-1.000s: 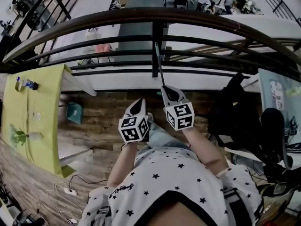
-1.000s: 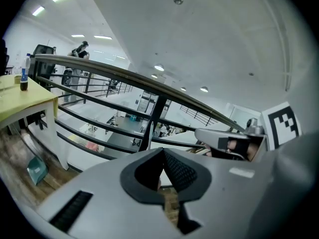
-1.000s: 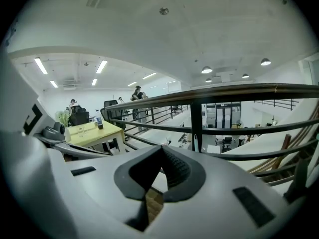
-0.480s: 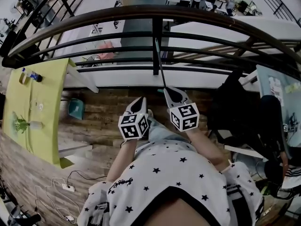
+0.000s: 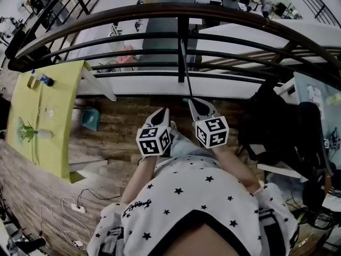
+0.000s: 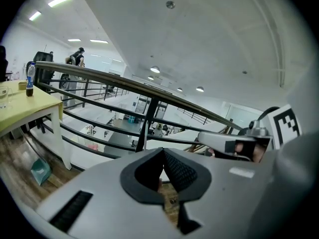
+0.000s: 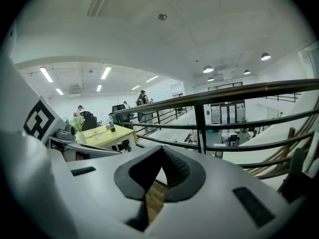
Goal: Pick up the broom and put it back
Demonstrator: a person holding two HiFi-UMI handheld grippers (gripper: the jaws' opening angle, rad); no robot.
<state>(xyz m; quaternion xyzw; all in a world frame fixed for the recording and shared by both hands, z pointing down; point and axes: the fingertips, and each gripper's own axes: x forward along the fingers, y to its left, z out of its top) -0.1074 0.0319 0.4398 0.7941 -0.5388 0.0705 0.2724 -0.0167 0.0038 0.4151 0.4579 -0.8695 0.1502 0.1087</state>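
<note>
A thin dark rod point(image 5: 184, 68), which looks like the broom's handle, stands upright against the black railing point(image 5: 133, 16) by its middle post. The rod's lower end is hidden behind my right gripper point(image 5: 193, 103). That gripper is shut with nothing between its pads point(image 7: 172, 168) and points at the railing. My left gripper point(image 5: 162, 112) hangs beside it, a little lower and to the left, jaws closed to a point and empty point(image 6: 162, 156). From the left gripper view the right gripper point(image 6: 234, 143) shows to the right. No broom head is visible.
A yellow-green table point(image 5: 53, 97) with a bottle and a small plant stands at the left, with a teal dustpan point(image 5: 89, 120) under its near end. A black bag and dark chairs point(image 5: 269, 121) crowd the right. Cables and a power strip point(image 5: 77, 208) lie on the wooden floor point(image 5: 117, 135).
Both grippers have shifted slightly to the right in the head view, staying side by side and shut. The table and railing have slid in the picture as the person moved.
</note>
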